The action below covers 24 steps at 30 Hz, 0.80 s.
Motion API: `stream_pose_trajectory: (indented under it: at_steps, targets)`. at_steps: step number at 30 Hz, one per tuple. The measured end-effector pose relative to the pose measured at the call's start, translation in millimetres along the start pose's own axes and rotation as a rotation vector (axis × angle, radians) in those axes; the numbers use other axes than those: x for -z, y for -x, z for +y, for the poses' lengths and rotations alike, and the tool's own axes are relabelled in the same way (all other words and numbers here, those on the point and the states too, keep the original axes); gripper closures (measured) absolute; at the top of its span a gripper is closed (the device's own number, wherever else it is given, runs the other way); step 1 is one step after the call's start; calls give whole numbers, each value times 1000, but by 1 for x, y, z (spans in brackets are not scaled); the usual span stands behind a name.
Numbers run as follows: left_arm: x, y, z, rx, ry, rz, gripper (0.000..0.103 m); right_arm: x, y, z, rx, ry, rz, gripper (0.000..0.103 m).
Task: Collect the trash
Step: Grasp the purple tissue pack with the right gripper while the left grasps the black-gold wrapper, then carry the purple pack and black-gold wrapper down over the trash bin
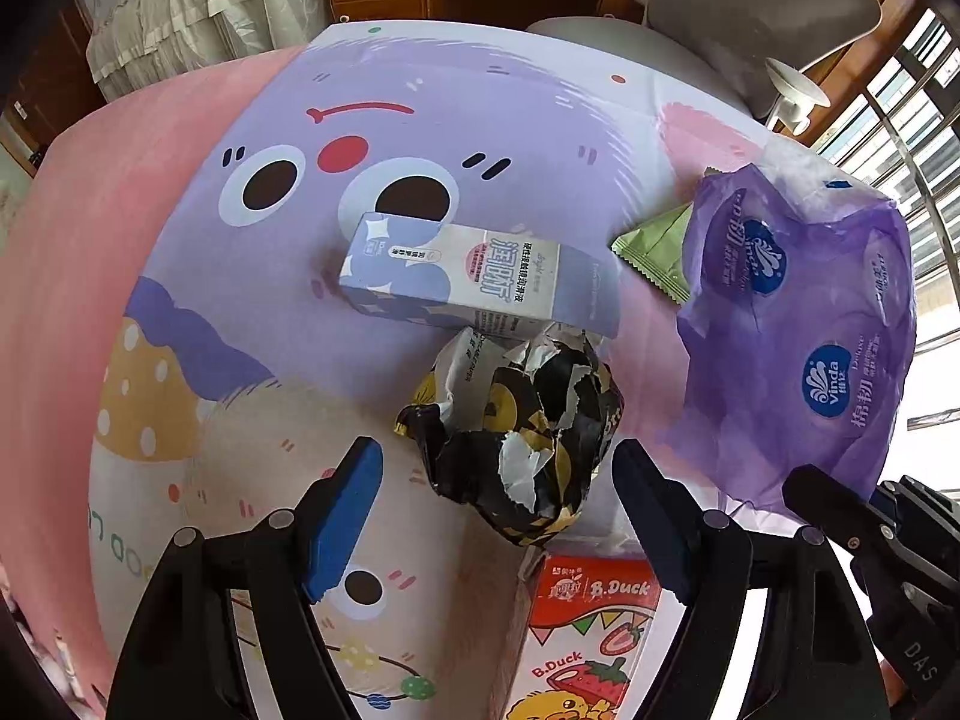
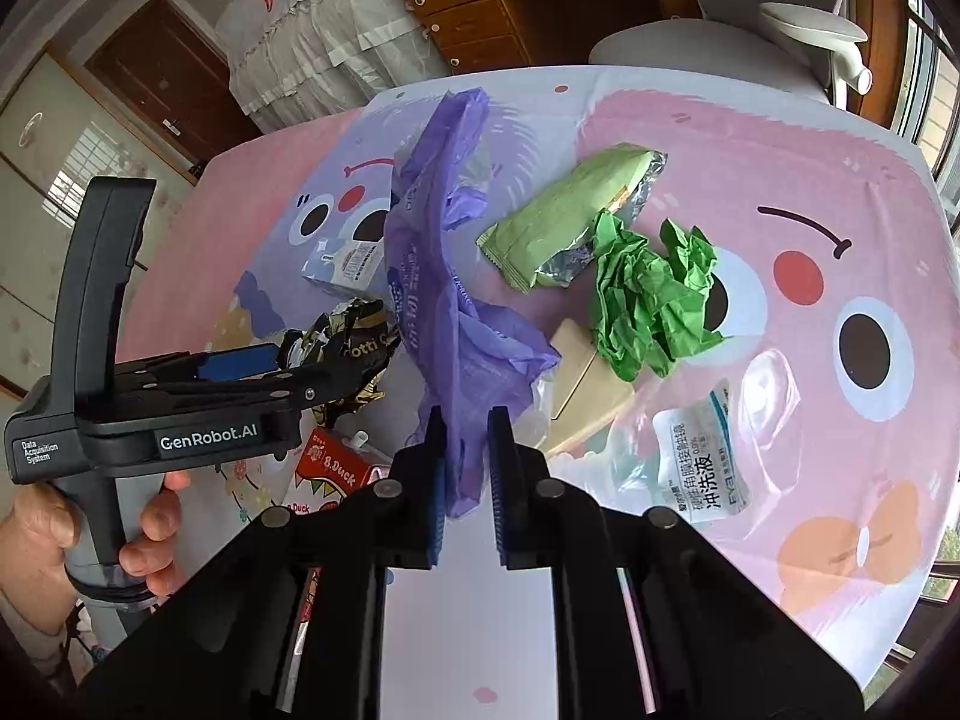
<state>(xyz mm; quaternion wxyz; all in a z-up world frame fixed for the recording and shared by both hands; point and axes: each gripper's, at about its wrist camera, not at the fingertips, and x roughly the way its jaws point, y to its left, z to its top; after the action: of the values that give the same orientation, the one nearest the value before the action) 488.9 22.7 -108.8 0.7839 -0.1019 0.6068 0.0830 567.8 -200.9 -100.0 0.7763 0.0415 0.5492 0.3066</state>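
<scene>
Between the left tool's point(image 1: 497, 480) spread fingers, a crumpled black wrapper point(image 1: 519, 432) is lying on the worktop point(image 1: 252, 312). Beside it, the right tool point(image 2: 467, 468) is pinching a purple bag point(image 2: 444, 276).

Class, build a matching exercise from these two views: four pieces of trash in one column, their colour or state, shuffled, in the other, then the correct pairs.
Column 1
1. plastic bag
2. crumpled paper
3. torn wrapper
4. B.Duck carton

Column 2
A. black and gold, between the open left gripper fingers
B. green, lying on the table
C. purple, pinched in the right gripper
D. red top, strawberry print

Pairs: 1-C, 2-B, 3-A, 4-D
</scene>
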Motion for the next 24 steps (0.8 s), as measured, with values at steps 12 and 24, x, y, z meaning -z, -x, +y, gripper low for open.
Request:
stream_pose_trajectory:
  at_steps: [12, 24]
  targets:
    - [2, 4, -11, -11, -27, -38, 53, 12, 8, 6, -27, -6, -17, 95]
    - [82, 112, 28, -14, 3, -210, 54, 38, 53, 51, -26, 18, -63, 95]
